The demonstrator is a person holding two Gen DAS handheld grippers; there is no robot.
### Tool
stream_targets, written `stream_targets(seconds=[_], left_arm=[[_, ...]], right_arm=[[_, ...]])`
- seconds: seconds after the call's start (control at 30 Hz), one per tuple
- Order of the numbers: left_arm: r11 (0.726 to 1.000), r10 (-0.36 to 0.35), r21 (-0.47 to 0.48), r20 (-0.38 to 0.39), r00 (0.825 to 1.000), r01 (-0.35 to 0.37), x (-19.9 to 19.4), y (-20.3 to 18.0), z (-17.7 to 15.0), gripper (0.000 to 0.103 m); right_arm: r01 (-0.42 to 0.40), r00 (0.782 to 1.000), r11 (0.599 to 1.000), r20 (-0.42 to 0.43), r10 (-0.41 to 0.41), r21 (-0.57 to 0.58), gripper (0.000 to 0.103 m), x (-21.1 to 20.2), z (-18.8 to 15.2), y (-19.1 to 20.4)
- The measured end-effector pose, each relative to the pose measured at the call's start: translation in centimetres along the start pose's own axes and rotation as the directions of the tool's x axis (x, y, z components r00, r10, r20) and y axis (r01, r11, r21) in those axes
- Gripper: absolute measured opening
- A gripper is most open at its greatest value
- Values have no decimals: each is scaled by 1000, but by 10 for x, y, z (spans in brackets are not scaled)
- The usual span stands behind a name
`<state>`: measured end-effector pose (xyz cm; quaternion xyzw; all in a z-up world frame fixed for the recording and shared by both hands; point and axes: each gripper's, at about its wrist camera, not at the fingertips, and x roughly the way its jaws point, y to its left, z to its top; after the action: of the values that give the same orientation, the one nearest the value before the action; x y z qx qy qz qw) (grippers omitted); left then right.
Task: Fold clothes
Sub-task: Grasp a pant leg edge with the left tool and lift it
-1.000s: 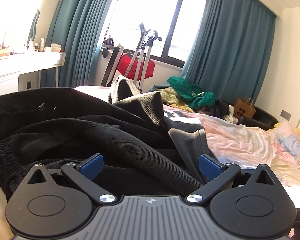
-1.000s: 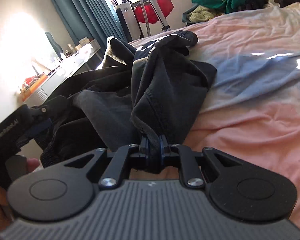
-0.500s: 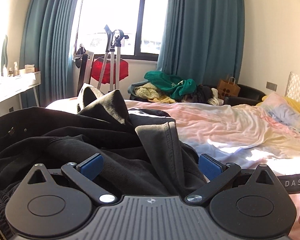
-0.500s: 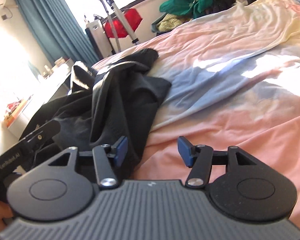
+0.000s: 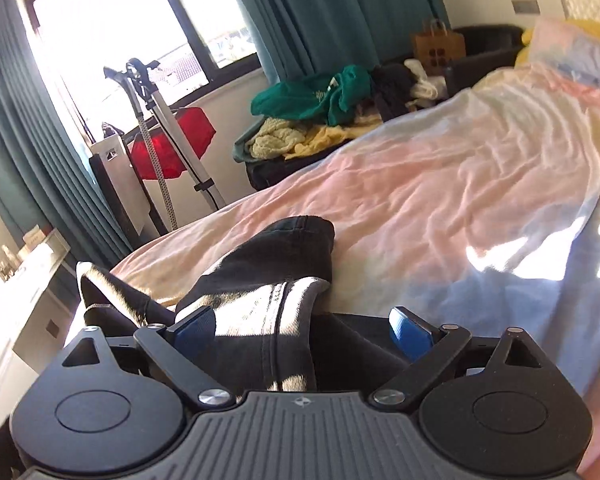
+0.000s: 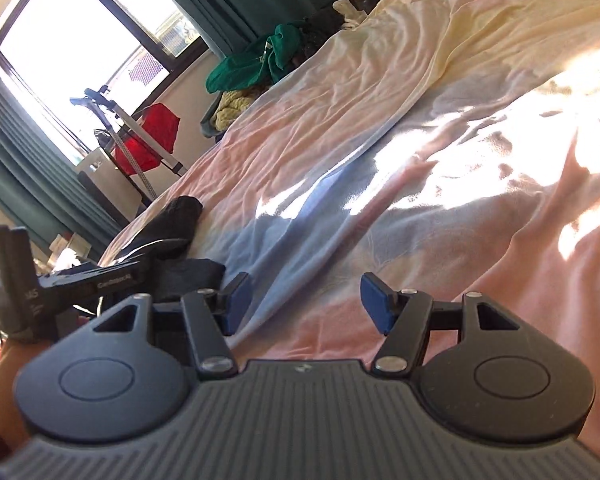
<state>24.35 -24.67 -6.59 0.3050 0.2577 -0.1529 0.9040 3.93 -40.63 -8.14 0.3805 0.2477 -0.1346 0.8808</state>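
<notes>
A dark grey-black garment (image 5: pixel 268 276) lies crumpled at the near left of the bed, with one sunlit fold. My left gripper (image 5: pixel 302 328) is open, and the fabric passes between its blue pads (image 5: pixel 194 326) without being pinched. In the right wrist view the same garment (image 6: pixel 180 216) lies off to the left. My right gripper (image 6: pixel 306 300) is open just above the bare pink and blue bed sheet (image 6: pixel 420 200), with nothing between its fingers. The left gripper's body (image 6: pixel 80 280) shows at that view's left edge, over the garment.
A pile of green, yellow and dark clothes (image 5: pixel 324 100) sits on a chair past the bed's far side. A garment steamer pole (image 5: pixel 164 120), a red item (image 5: pixel 172 144) and teal curtains stand by the window. A white desk (image 5: pixel 16 304) is at the left.
My right gripper was shut on the garment's edge, then opened and moved right over bare sheet. The left gripper stayed open and swung right and tilted; the garment now lies lower and flatter.
</notes>
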Motion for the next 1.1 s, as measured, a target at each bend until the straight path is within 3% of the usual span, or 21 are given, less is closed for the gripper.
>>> stream_targets(seconds=[0.13, 0.2, 0.23, 0.27, 0.37, 0.53, 0.67, 0.73, 0.83, 0.9, 0.93, 1.1], left_arm=[[993, 66, 105, -100, 993, -55, 46, -8, 13, 88], [990, 84, 127, -140, 987, -66, 62, -10, 12, 70], [987, 93, 143, -157, 983, -70, 69, -11, 12, 46], [982, 103, 176, -167, 981, -73, 73, -14, 12, 32], [964, 123, 250, -124, 985, -89, 71, -22, 21, 5], [971, 92, 219, 30, 995, -96, 35, -33, 66, 4], [993, 3, 114, 178, 984, -24, -11, -43, 107, 3], [995, -64, 86, 272, 960, 42, -42, -56, 124, 3], [977, -210, 49, 366, 907, 207, -81, -80, 141, 3], [939, -337, 64, 377, 863, 339, -91, -101, 140, 5], [920, -382, 67, 374, 845, 386, -92, -112, 136, 11], [843, -511, -18, 287, 811, 537, -65, -148, 102, 22]], right_arm=[[-6, 1000, 1000, -23, 6, -3, 64, 13, 0, -2], [-8, 1000, 1000, -30, 7, -3, 64, 19, -1, -1], [-5, 1000, 1000, -31, 5, 1, 64, 21, -1, -2], [-2, 1000, 1000, -31, 2, 5, 64, 23, 0, -2], [-3, 1000, 999, -23, 3, 32, 64, 23, 1, -6], [5, 1000, 996, 9, -6, 85, 64, 16, 4, -15], [21, 999, 992, 37, -26, 124, 64, 10, 6, -22], [37, 998, 989, 51, -44, 143, 64, 7, 7, -27], [59, 995, 983, 72, -73, 172, 64, 3, 8, -34], [74, 992, 979, 86, -92, 192, 64, 0, 9, -38], [81, 991, 976, 93, -101, 202, 64, -2, 9, -40], [108, 988, 962, 84, -133, 250, 64, -5, 8, -54]])
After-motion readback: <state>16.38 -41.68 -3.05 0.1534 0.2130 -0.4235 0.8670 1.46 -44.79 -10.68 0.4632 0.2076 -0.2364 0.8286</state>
